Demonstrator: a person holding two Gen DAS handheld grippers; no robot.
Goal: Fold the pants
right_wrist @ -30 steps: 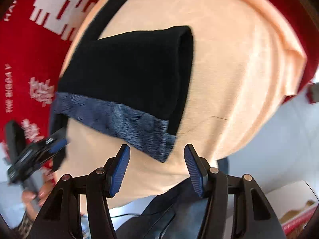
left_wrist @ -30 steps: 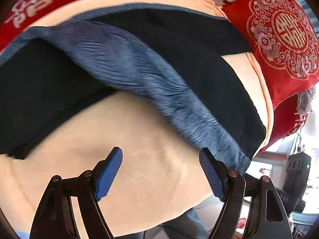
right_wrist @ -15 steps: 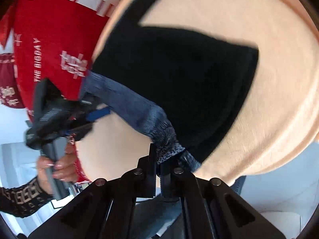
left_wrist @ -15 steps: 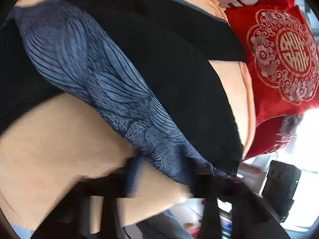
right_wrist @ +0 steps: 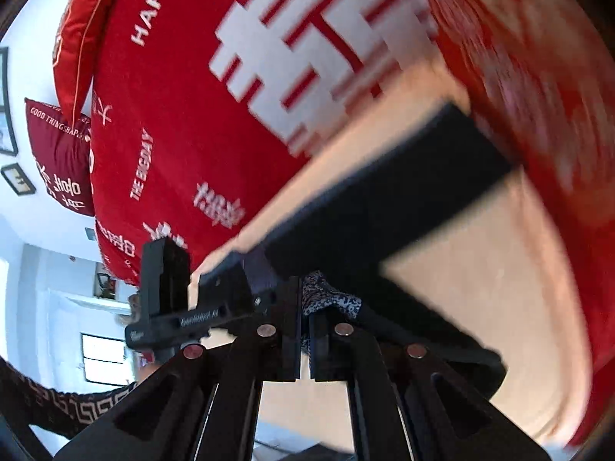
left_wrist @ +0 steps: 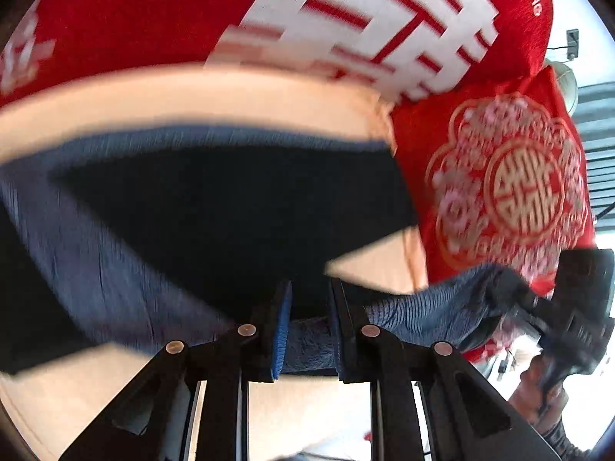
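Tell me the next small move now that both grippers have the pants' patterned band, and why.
Probably lift both ends together and carry them forward over the black part. The left gripper and right gripper are each shut on the blue band of the pants, which are lying on the peach sheet.

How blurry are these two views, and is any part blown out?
Left wrist: pants and red blanket smeared by motion, left tool sharp, window glare at right edge. Right wrist: pants and right side streaked, right tool crisp, white wall overexposed at left; both fisheye-bent.
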